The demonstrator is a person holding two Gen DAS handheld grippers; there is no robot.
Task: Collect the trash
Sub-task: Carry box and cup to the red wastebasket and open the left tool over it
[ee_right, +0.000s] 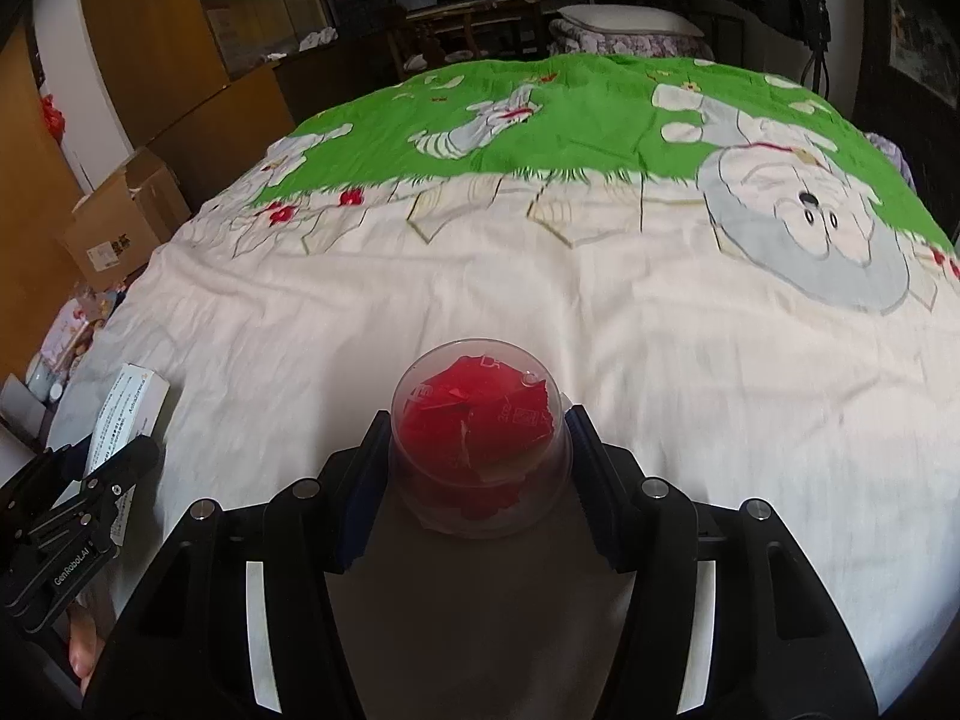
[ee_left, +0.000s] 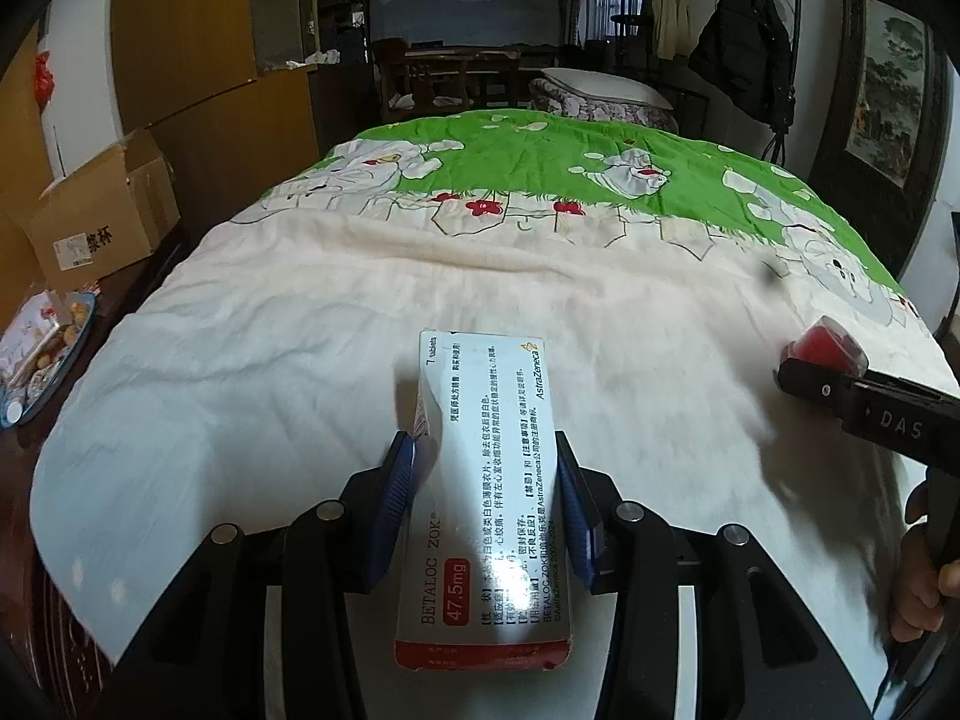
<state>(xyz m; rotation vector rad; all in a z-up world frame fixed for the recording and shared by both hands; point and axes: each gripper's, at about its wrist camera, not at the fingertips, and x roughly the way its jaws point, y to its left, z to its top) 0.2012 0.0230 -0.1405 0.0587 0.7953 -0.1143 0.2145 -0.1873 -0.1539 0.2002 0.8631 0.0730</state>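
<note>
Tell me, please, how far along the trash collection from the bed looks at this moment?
Done: the bedspread shows no loose litter. In hand: the left gripper clamps a white and red cardboard medicine box, and the right gripper clamps a clear plastic cup stuffed with red wrapper scraps. Left: both still need dropping somewhere; no bin is in view.
</note>
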